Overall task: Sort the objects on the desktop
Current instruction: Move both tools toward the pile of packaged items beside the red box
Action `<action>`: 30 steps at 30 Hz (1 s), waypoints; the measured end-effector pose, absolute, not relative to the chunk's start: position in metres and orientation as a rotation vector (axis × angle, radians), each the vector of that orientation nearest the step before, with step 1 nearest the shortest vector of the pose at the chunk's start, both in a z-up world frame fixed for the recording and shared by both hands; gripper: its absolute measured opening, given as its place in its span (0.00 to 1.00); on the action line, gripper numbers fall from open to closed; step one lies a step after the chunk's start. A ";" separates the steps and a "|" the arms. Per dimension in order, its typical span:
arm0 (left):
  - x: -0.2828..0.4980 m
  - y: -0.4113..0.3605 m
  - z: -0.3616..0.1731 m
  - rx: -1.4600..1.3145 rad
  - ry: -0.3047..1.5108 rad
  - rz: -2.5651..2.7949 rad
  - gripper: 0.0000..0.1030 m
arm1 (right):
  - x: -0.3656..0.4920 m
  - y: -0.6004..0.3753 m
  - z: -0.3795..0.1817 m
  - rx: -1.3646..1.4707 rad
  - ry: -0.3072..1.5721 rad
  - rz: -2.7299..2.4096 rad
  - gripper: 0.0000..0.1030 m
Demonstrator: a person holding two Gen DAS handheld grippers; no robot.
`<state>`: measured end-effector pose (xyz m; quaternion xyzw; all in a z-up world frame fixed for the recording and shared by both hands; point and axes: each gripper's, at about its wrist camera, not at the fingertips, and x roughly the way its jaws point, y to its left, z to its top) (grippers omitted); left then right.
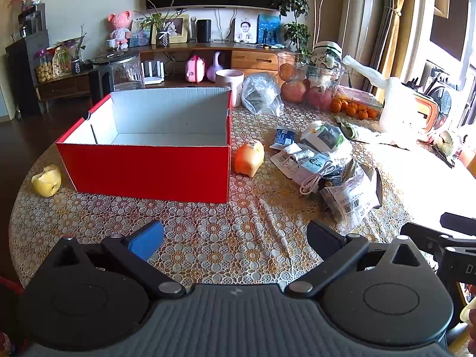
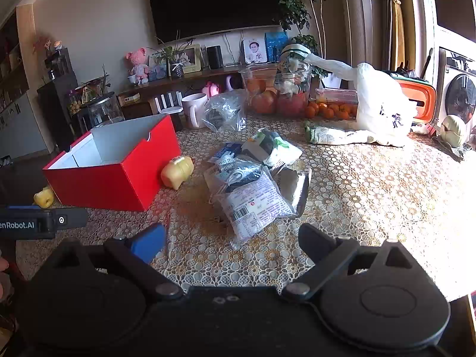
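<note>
Both claws hang over the near edge of the counter (image 1: pixel 208 238), tilted downward, and both are spread wide with nothing between their fingers. The left claw (image 1: pixel 235 238) has one blue pad and one black; the lace-patterned cloth shows bare in its gap. Ahead of it and a little to the left stands the red box (image 1: pixel 142 169), a cardboard carton with glossy red outer walls and plain white corrugated inner ones, open at the top. Just beside the box's right corner sits a small orange piggy bank (image 1: pixel 249 157), smooth and rounded, plastic by the look. On the box's far left side, near the counter's rim, lies a yellow toy (image 1: pixel 47 180), lumpy and shiny.

The right claw (image 2: pixel 232 244) faces the pile of packets (image 2: pixel 253 178), which lies directly ahead of its open fingers and close to them: crinkled plastic pouches, one printed with a barcode, one silvery foil, a coiled white cable showing through a clear bag. The nearest pouch's corner reaches almost into the gap, but no pad touches it. The box sits well off to this claw's left.

Further back on the counter stand a white mug (image 2: pixel 193 110), a crumpled clear bag (image 2: pixel 226 113), a glass bowl of apples (image 2: pixel 276 95), loose tangerines (image 2: pixel 327 110) and a soft white carrier bag (image 2: pixel 380 104).
</note>
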<state>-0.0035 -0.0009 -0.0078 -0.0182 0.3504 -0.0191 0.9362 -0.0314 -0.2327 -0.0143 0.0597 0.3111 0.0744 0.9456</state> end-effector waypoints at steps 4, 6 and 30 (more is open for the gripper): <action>-0.003 -0.002 -0.008 -0.038 0.716 -0.041 1.00 | -0.032 -0.231 -0.013 0.114 0.629 0.154 0.93; -0.003 -0.002 -0.008 -0.039 0.717 -0.041 1.00 | -0.032 -0.230 -0.013 0.108 0.626 0.153 0.93; 0.006 -0.008 -0.016 -0.042 0.712 -0.091 1.00 | -0.026 -0.229 -0.017 0.084 0.620 0.169 0.93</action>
